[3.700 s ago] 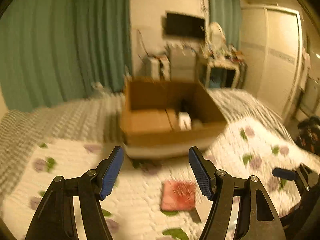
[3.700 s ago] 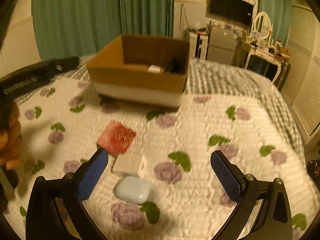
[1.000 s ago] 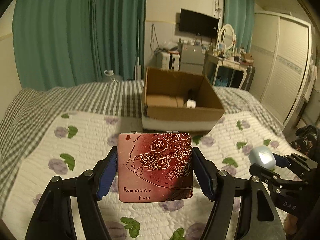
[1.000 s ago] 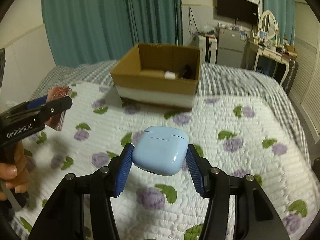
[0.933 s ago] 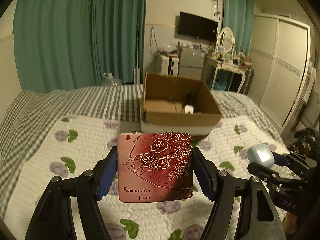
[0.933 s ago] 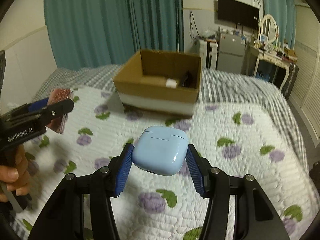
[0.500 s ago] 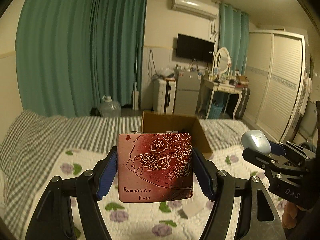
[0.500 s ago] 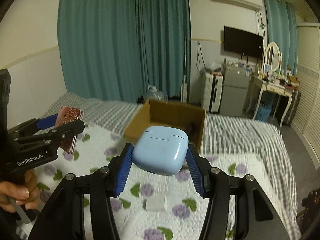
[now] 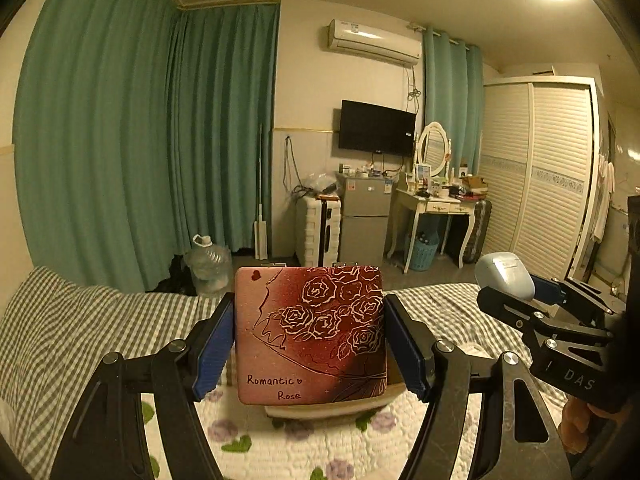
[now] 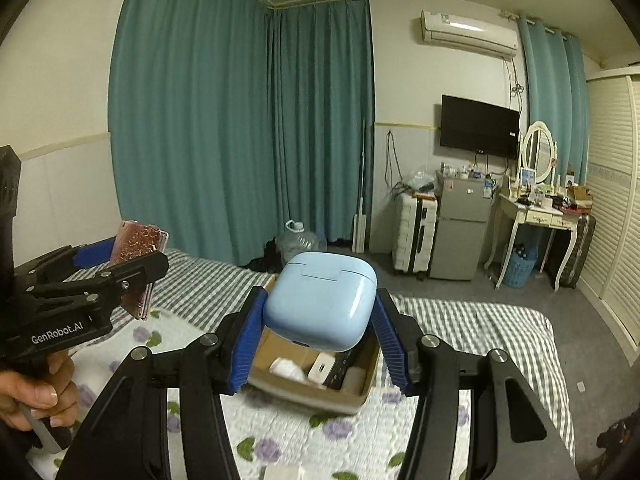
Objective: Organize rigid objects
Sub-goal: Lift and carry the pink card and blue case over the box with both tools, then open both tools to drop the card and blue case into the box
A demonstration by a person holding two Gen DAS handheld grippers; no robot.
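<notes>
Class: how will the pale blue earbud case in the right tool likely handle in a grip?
The earbud case looks glossy and rounded, so probably slippery; the right tool pinches only its curved sides. It seems a rigid shell, unlikely to flex. Its hinged lid might pop open if dropped.

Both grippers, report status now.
Left gripper shut on red rose case. Right gripper shut on blue earbud case, held above open cardboard box. Nothing blocking the box.
</notes>
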